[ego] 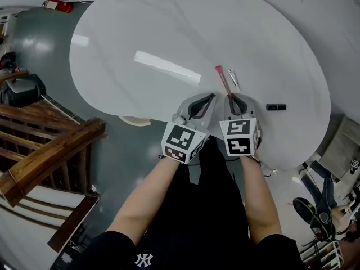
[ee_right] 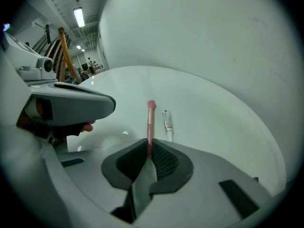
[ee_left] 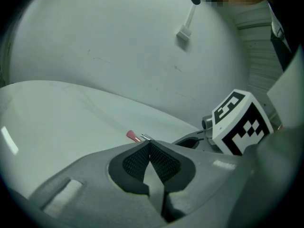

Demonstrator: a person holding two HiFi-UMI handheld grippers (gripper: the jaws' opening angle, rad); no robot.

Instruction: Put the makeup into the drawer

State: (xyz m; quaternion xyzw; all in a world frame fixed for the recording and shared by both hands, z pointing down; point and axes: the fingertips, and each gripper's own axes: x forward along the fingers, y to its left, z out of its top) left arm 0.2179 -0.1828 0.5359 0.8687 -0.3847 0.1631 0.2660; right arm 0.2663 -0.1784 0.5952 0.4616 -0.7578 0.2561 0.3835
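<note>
Pink stick [ee_right: 150,120]: this is the makeup in hand. Your right gripper [ee_right: 149,148] pinches it by its near end only. The rest juts forward over the white table [ego: 169,27], and I cannot tell whether its far tip touches the top.
Left gripper [ee_left: 150,144]: pads are pressed together with nothing between them. It sits just beside the right one at the table's near edge.
White tube [ee_right: 167,120]: it lies on the table just right of the stick and nearly parallel to it.
Black piece [ego: 276,107]: small, lying further right, apart from both.
Drawer: in none of the views, so you likely have a carry ahead.
Slip risk: with so little of the stick in the pads, it could pivot or slide out if you swing quickly.
Knock risk: a sideways sweep of the long end could roll the tube away.
Bump risk: your grippers are close enough to clip each other when you turn.
Writing: the tube's print is too small to read. The marker cubes [ego: 241,135] show only black-and-white squares. Your black shirt [ego: 144,259] bears a white "NY" logo.
</note>
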